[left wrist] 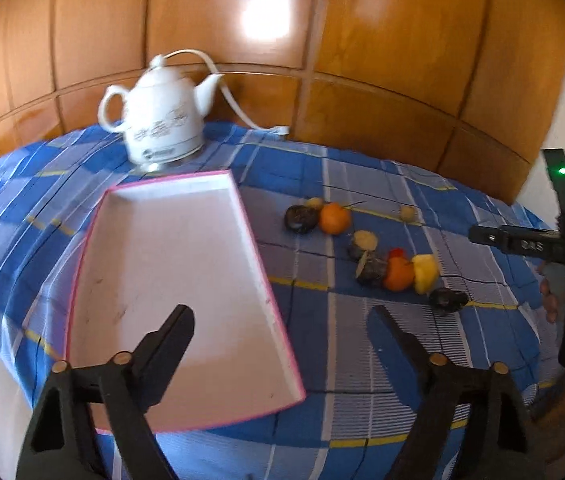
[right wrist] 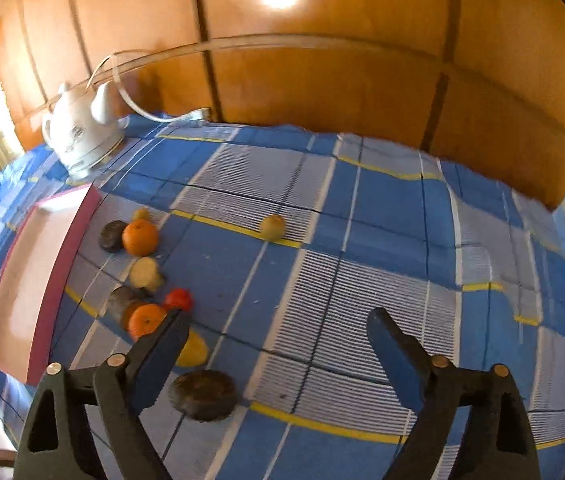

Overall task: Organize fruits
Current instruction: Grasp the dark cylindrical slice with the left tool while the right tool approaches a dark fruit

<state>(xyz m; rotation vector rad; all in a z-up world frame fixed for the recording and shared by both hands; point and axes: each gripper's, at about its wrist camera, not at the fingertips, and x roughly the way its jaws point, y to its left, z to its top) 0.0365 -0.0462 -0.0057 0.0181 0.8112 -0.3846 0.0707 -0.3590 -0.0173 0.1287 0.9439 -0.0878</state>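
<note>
Several fruits lie loose on the blue checked cloth: an orange (left wrist: 335, 218) beside a dark fruit (left wrist: 301, 219), a second orange (left wrist: 399, 274), a yellow fruit (left wrist: 425, 273), a small red one (left wrist: 397, 253) and a dark fruit (left wrist: 447, 300) nearest. An empty pink-rimmed white tray (left wrist: 170, 280) lies left of them. My left gripper (left wrist: 282, 324) is open, over the tray's near right edge. My right gripper (right wrist: 278, 330) is open above the cloth, its left finger over the yellow fruit (right wrist: 194, 350), with a dark fruit (right wrist: 203, 395) below it. The tray (right wrist: 22, 280) shows at the left.
A white electric kettle (left wrist: 160, 120) with a cord stands behind the tray, against a wooden panelled wall. A lone small green-yellow fruit (right wrist: 273, 227) sits mid-cloth. The right gripper's body and hand (left wrist: 562, 264) show at the left view's right edge.
</note>
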